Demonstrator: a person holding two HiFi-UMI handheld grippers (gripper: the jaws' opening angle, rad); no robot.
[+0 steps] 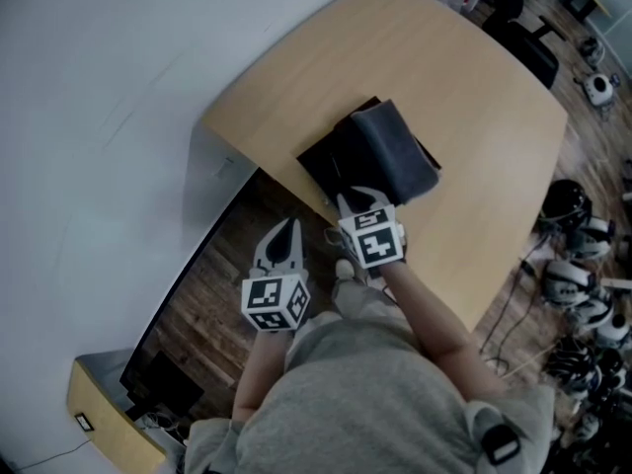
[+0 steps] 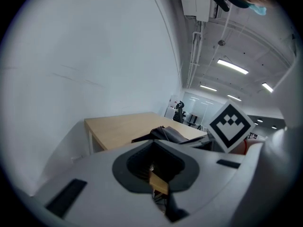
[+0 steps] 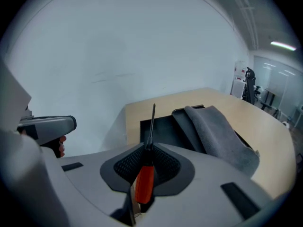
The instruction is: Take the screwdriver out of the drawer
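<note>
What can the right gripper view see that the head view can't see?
Only the right gripper view shows the screwdriver, its orange handle pinched in the right gripper, with the metal shaft pointing toward the table. Only the head view shows the person's grey shirt, the wooden floor and the marker cubes. Both show the wooden table, the black drawer, the grey cloth and the left gripper.
</note>
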